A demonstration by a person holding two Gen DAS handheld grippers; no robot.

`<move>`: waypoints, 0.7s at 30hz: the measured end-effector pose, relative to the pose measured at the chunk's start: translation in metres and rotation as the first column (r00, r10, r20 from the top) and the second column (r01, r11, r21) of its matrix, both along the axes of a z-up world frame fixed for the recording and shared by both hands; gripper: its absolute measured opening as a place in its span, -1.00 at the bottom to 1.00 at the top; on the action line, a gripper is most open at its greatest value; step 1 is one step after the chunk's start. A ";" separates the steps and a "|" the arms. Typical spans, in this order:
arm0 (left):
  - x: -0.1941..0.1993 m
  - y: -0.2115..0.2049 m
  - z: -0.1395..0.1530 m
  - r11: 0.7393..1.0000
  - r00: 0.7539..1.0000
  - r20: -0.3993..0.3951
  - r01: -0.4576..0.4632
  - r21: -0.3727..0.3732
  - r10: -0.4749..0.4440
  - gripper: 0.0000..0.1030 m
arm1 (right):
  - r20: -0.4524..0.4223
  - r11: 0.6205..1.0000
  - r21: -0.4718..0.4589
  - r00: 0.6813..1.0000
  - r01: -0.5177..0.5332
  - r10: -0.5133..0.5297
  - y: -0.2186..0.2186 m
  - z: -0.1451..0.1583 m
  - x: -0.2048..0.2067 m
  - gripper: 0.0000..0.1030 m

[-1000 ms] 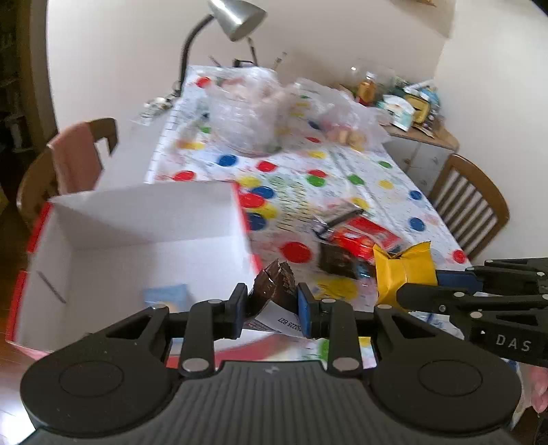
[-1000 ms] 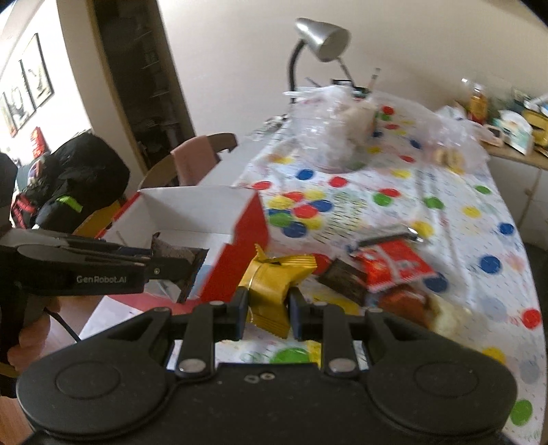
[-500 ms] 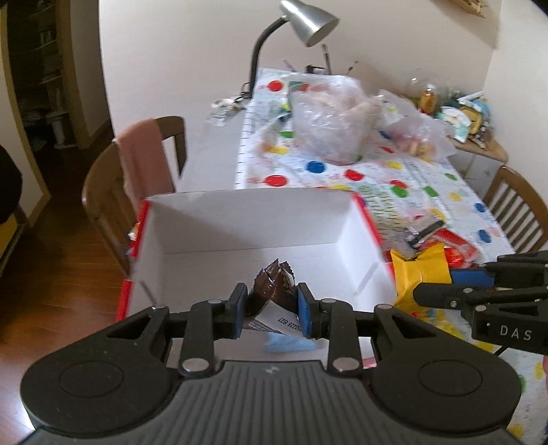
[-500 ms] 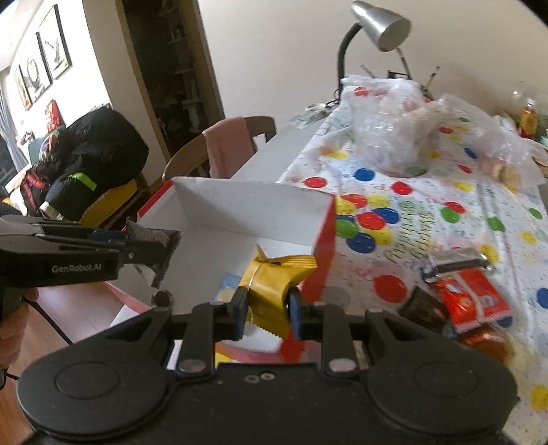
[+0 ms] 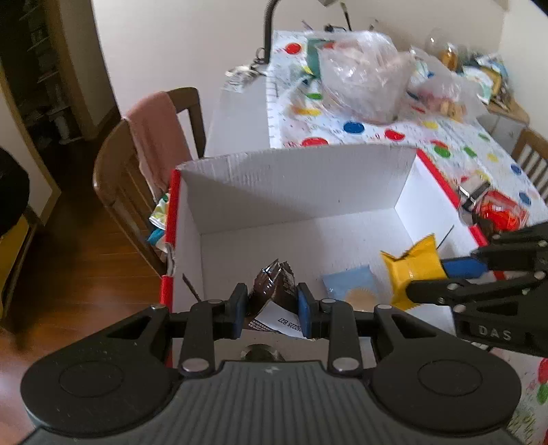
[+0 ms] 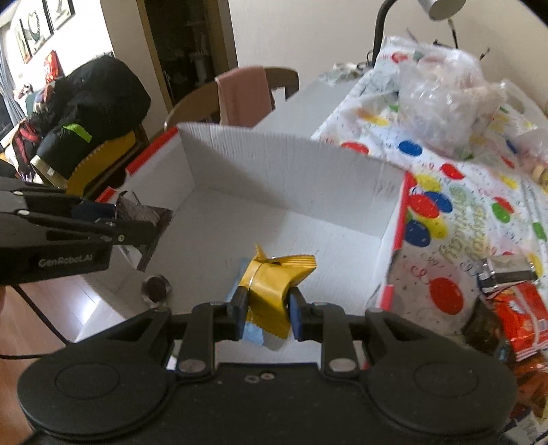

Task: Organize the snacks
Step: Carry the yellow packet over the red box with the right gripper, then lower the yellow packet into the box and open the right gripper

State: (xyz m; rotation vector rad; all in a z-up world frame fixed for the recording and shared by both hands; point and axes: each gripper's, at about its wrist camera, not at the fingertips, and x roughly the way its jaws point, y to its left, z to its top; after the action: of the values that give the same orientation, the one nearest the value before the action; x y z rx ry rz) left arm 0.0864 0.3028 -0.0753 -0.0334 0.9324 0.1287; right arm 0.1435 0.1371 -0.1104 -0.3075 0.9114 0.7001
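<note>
Polka-dot table [image 5: 455,143]: white box [image 5: 291,185], snack packets [image 6: 524,308]

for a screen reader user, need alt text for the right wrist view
The right tool grips a crumpled yellow snack packet over an open white cardboard box on a polka-dot tablecloth. At left, the left tool holds a dark brown wrapper over the same box.

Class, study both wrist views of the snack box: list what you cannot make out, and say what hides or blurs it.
- Brown packet, left wrist view: brand unreadable; the left gripper covers its lower part.
- Light blue packet, right wrist view: mostly hidden behind the yellow packet.
- Clear plastic bags, both views: contents blurred.
- Lamp: head cut off in the left wrist view.
</note>
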 end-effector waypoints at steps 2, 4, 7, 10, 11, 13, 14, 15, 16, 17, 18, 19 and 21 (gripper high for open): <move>0.004 0.000 -0.006 1.000 1.000 -0.022 0.014 0.002 -0.014 -0.43 | -0.020 1.000 -0.007 1.000 0.000 0.000 0.005 -0.007 0.004 -0.55; 0.008 0.001 -0.013 1.000 0.999 -0.043 0.026 0.004 -0.025 -0.43 | -0.035 1.000 -0.015 0.999 -0.006 0.005 0.010 -0.012 0.007 -0.55; 0.011 0.001 -0.020 0.999 0.997 -0.065 0.038 0.004 -0.038 -0.43 | -0.058 1.000 -0.016 0.998 -0.011 0.010 0.015 -0.018 0.010 -0.54; 0.015 0.000 -0.026 0.999 0.995 -0.087 0.041 0.010 -0.040 -0.43 | -0.070 0.999 -0.028 0.997 -0.018 0.016 0.020 -0.022 0.012 -0.54; 0.015 0.001 -0.027 0.999 0.995 -0.095 0.040 0.012 -0.038 -0.42 | -0.074 0.999 -0.034 0.997 -0.021 0.019 0.022 -0.024 0.011 -0.54; 0.017 0.001 -0.030 0.999 0.993 -0.111 0.039 0.009 -0.037 -0.42 | -0.082 0.999 -0.039 0.996 -0.026 0.023 0.025 -0.026 0.010 -0.54; 0.017 0.001 -0.032 0.999 0.992 -0.117 0.040 0.006 -0.039 -0.41 | -0.084 0.999 -0.042 0.996 -0.028 0.024 0.026 -0.027 0.011 -0.54; 0.017 0.001 -0.033 0.999 0.992 -0.123 0.041 0.005 -0.040 -0.41 | -0.084 0.999 -0.046 0.996 -0.030 0.026 0.027 -0.028 0.010 -0.52; 0.017 0.001 -0.034 0.999 0.991 -0.128 0.038 0.006 -0.037 -0.41 | -0.084 0.998 -0.049 0.996 -0.030 0.026 0.027 -0.029 0.010 -0.48; 0.017 0.002 -0.035 0.999 0.991 -0.131 0.036 0.006 -0.035 -0.41 | -0.082 0.998 -0.053 0.996 -0.029 0.024 0.028 -0.029 0.009 -0.47; 0.016 0.002 -0.035 0.999 0.991 -0.133 0.034 0.002 -0.034 -0.41 | -0.081 0.998 -0.056 0.996 -0.027 0.022 0.028 -0.029 0.009 -0.46; 0.016 0.002 -0.036 0.999 0.990 -0.135 0.032 -0.001 -0.032 -0.41 | -0.082 0.998 -0.054 0.996 -0.026 0.022 0.027 -0.029 0.008 -0.47; 0.015 0.002 -0.035 1.000 0.991 -0.134 0.026 -0.001 -0.026 -0.41 | -0.078 0.998 -0.053 0.997 -0.025 0.021 0.026 -0.028 0.008 -0.44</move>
State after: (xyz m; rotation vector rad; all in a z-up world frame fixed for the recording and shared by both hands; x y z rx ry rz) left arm 0.1016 0.3051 -0.1101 -0.0125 1.0663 0.1083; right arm 0.1513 0.1634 -0.1385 -0.3413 1.0029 0.7129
